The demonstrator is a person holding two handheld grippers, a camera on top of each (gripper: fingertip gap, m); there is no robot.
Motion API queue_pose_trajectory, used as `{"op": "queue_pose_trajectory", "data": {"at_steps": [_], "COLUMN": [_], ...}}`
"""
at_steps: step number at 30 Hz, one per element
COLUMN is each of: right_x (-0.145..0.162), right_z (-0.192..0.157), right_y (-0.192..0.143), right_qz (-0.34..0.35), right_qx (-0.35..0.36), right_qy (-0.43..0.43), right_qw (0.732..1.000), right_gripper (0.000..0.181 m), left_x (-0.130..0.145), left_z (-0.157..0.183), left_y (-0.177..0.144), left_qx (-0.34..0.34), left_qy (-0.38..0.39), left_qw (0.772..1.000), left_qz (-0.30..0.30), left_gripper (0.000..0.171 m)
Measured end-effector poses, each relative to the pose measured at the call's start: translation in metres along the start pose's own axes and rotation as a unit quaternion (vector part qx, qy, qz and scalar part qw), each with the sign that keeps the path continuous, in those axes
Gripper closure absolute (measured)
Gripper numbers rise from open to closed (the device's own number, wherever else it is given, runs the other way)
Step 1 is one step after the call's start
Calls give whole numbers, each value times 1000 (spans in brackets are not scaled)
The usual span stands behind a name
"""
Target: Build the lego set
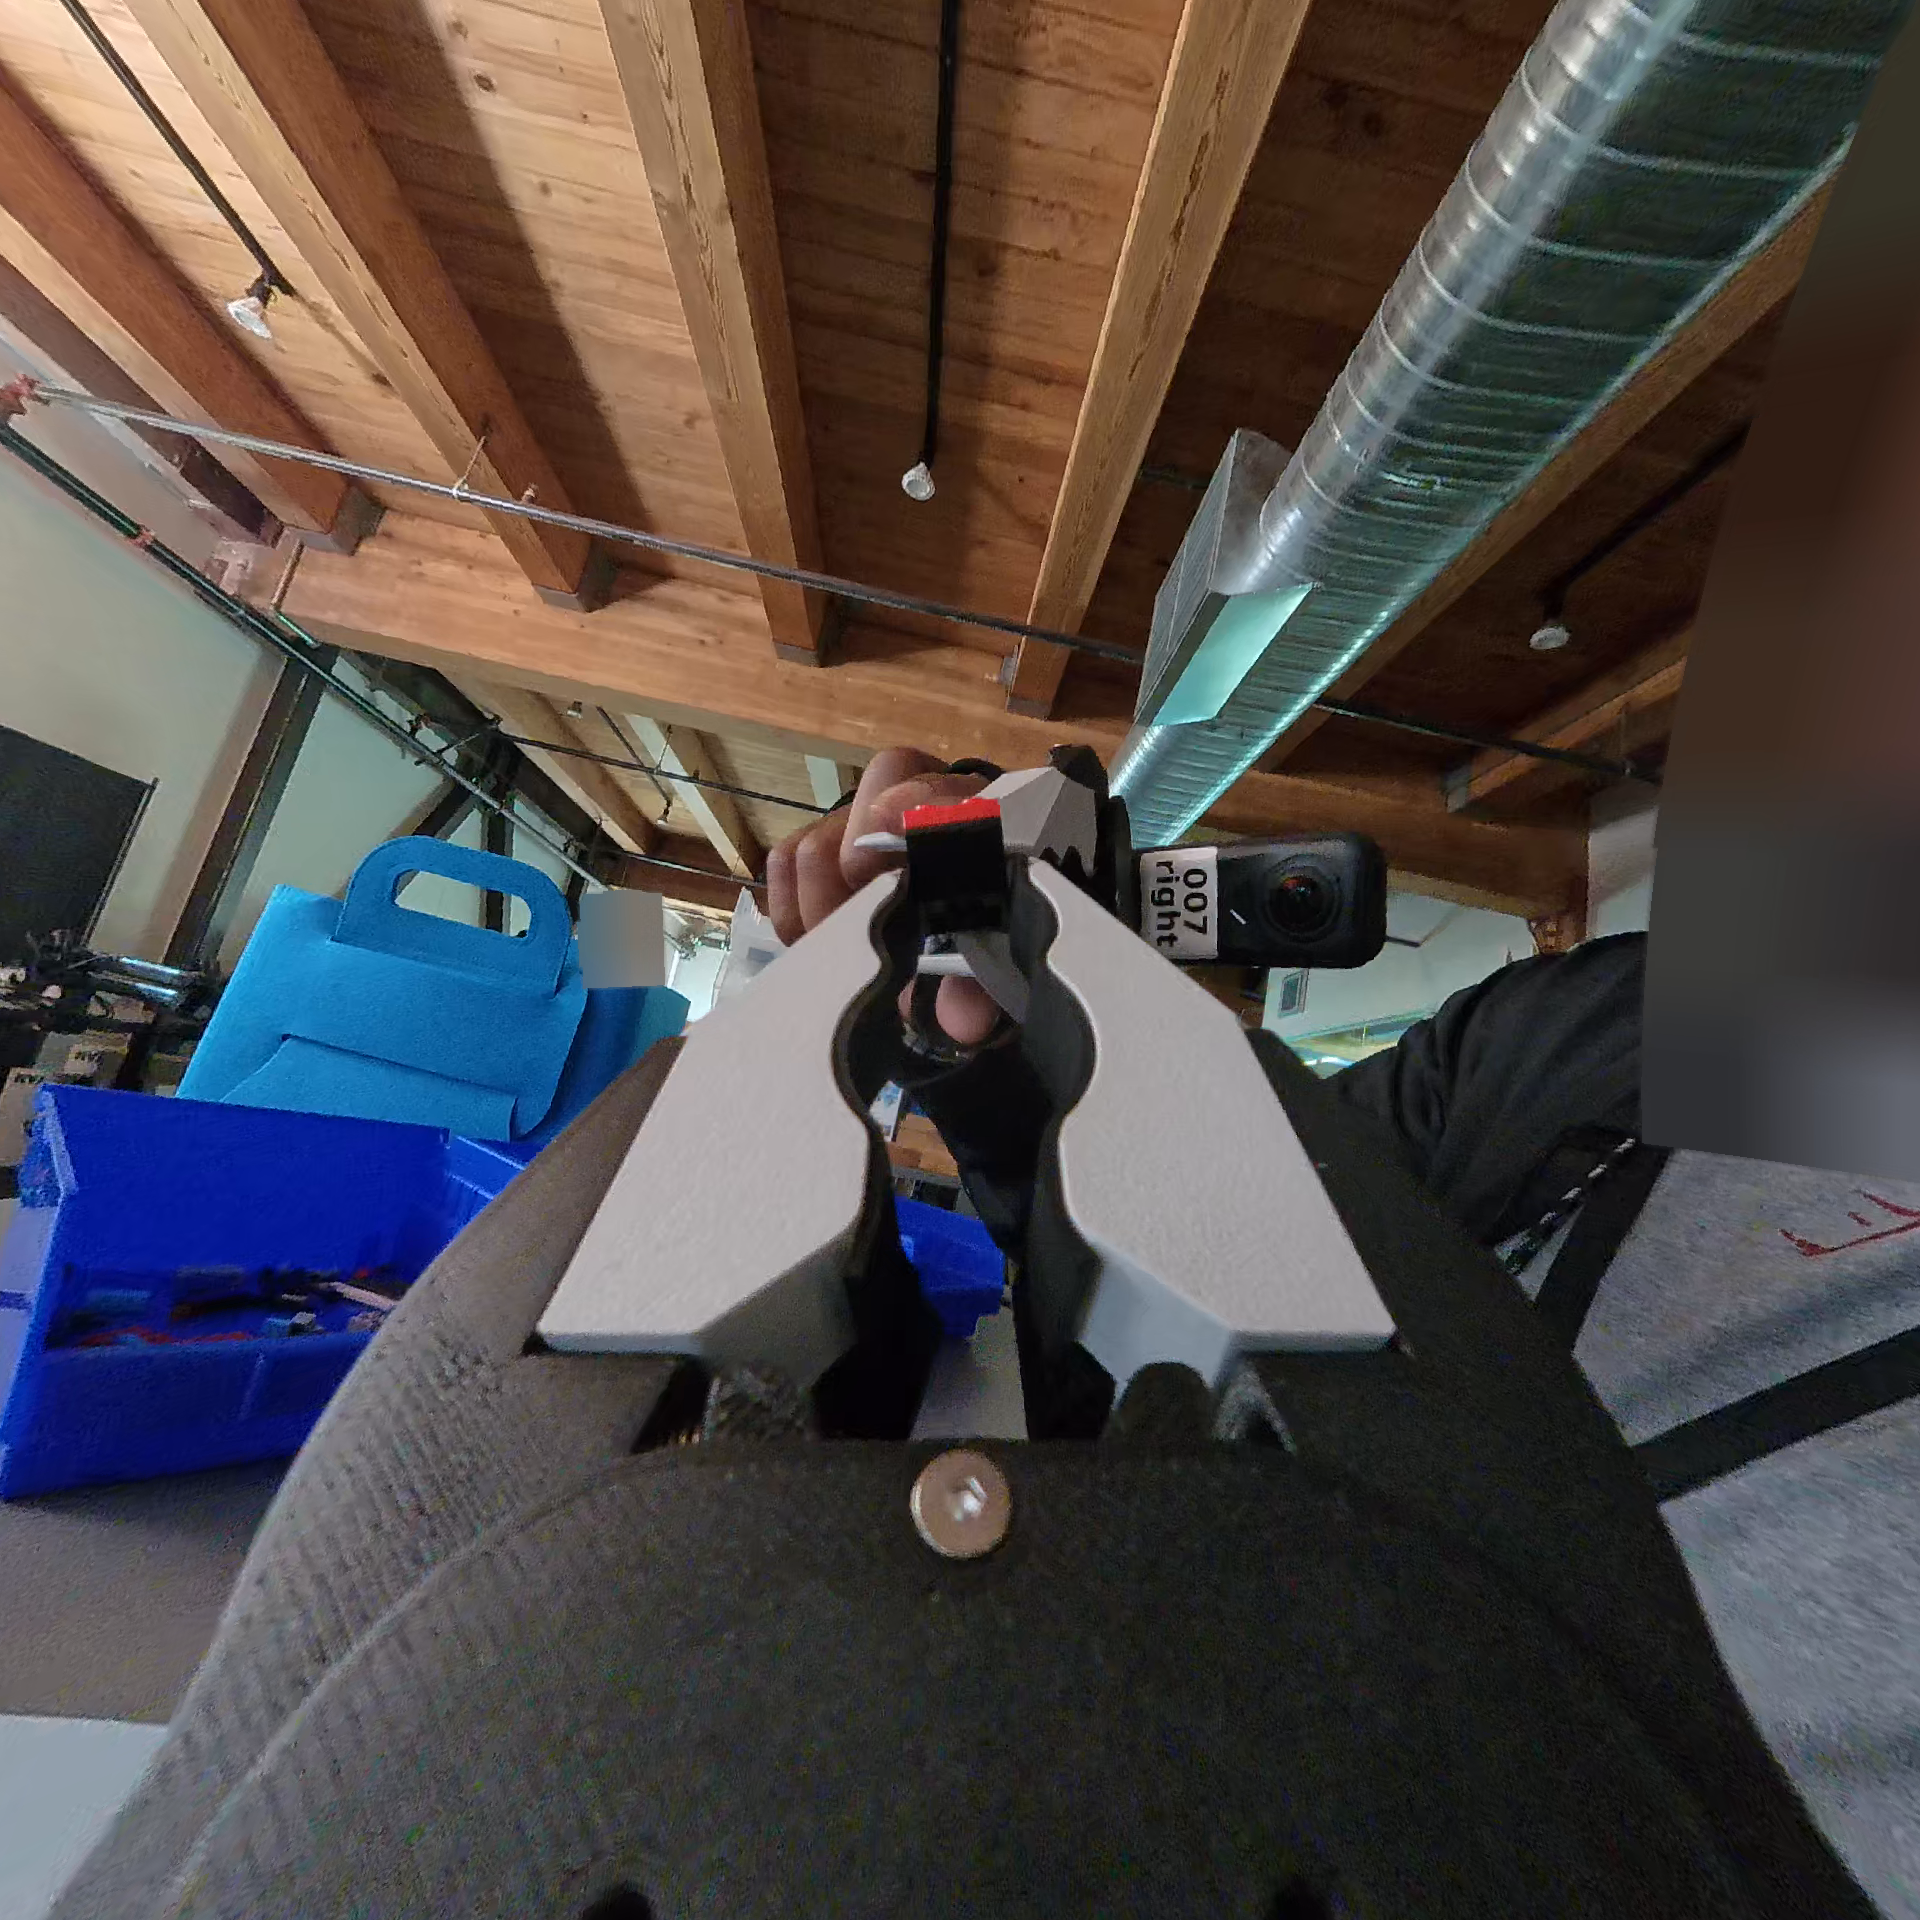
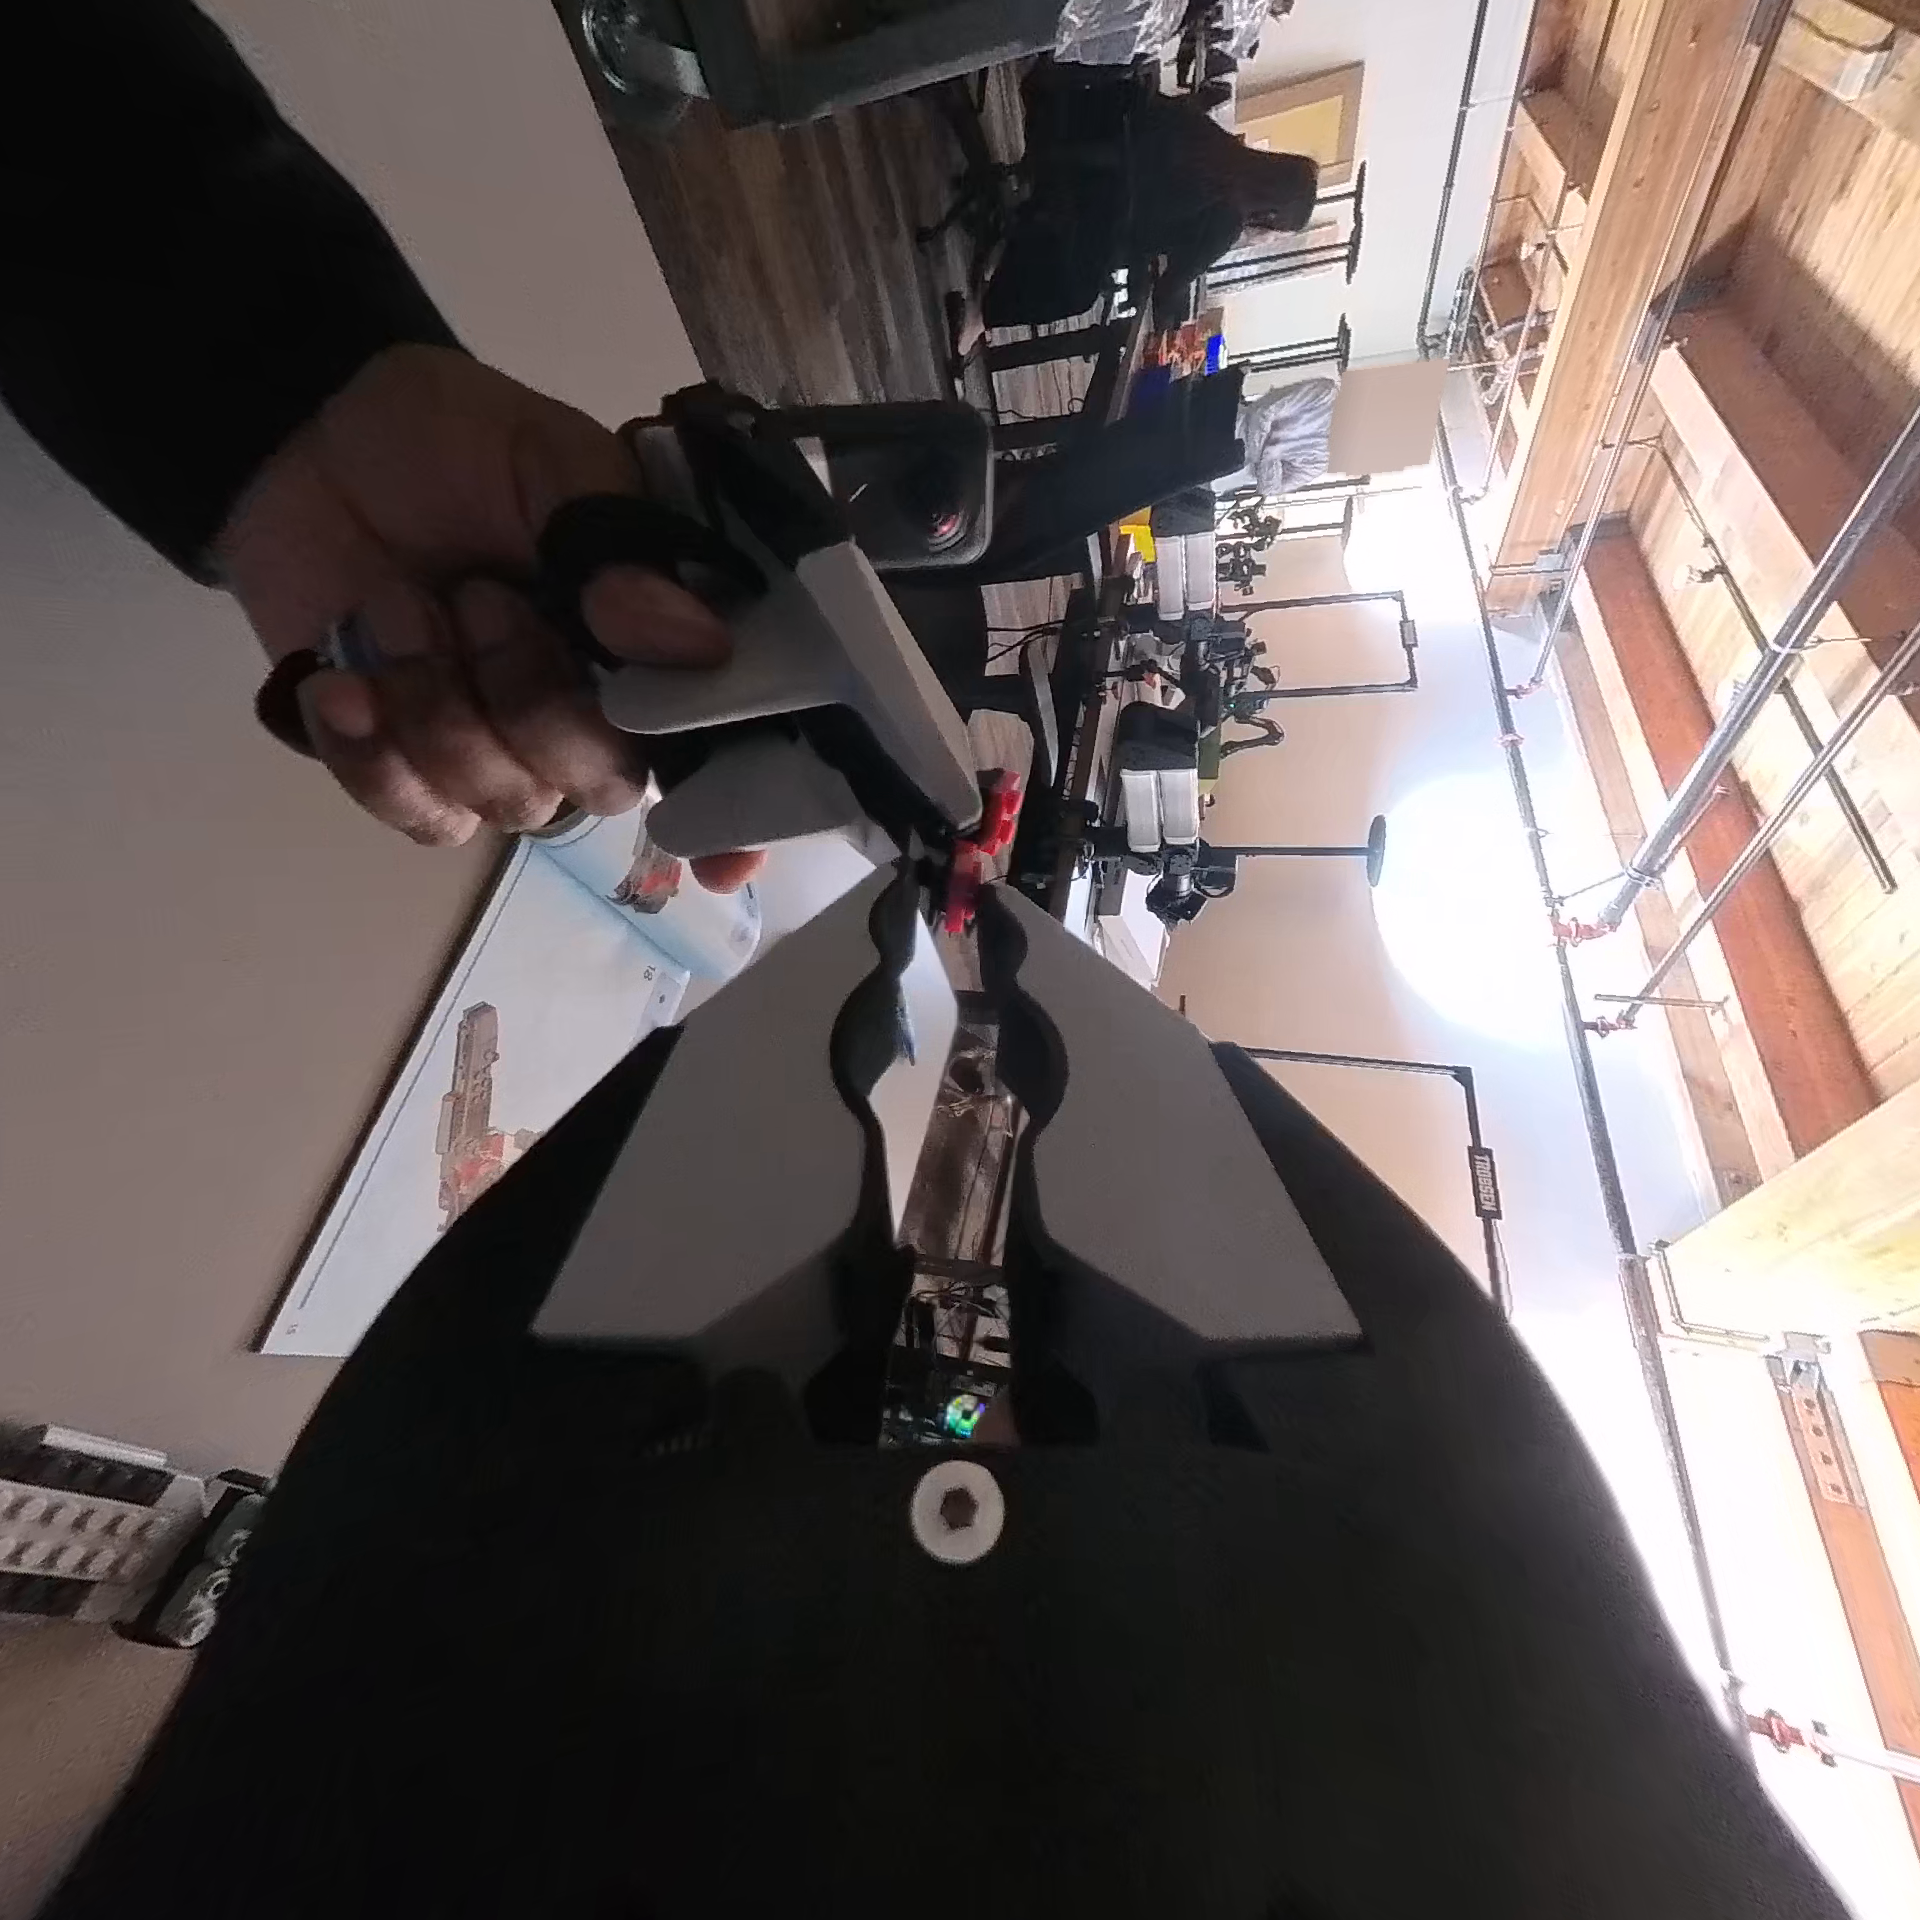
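Blue bins show only leftward; both hand-held grippers pinch the red-black lego piece.

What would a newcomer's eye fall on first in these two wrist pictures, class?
Mid-air at centre, the left claw and the right claw meet tip to tip on one small red and black lego piece. Behind them, a blue bin of bricks sits low on the left, with wooden ceiling beams above.

your left gripper and right gripper: pale grey wavy-edged fingers, black textured bodies, one silver screw each, black sleeves.
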State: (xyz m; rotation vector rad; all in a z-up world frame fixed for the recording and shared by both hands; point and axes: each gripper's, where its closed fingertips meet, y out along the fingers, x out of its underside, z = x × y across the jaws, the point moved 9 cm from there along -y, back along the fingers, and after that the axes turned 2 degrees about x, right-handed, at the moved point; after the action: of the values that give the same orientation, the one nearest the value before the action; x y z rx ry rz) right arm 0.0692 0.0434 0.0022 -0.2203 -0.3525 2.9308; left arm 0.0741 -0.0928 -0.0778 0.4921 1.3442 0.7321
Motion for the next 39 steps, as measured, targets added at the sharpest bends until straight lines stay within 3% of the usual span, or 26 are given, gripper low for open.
{"op": "queue_pose_trajectory", "data": {"at_steps": [21, 39], "right_x": [-3, -2], "right_z": [0, -4], "right_y": [3, 3], "right_qz": [7, -2], "right_qx": [46, 38], "right_qy": [-16, -61], "right_qw": [999, 997], "right_gripper": [170, 175], "left_x": [6, 7], "left_z": [0, -1], "left_y": [1, 0], "left_qx": [17, -1], "left_qy": [-27, -14], "left_qw": [996, 996], "left_qz": [83, 83], "left_gripper": [153, 154]}}
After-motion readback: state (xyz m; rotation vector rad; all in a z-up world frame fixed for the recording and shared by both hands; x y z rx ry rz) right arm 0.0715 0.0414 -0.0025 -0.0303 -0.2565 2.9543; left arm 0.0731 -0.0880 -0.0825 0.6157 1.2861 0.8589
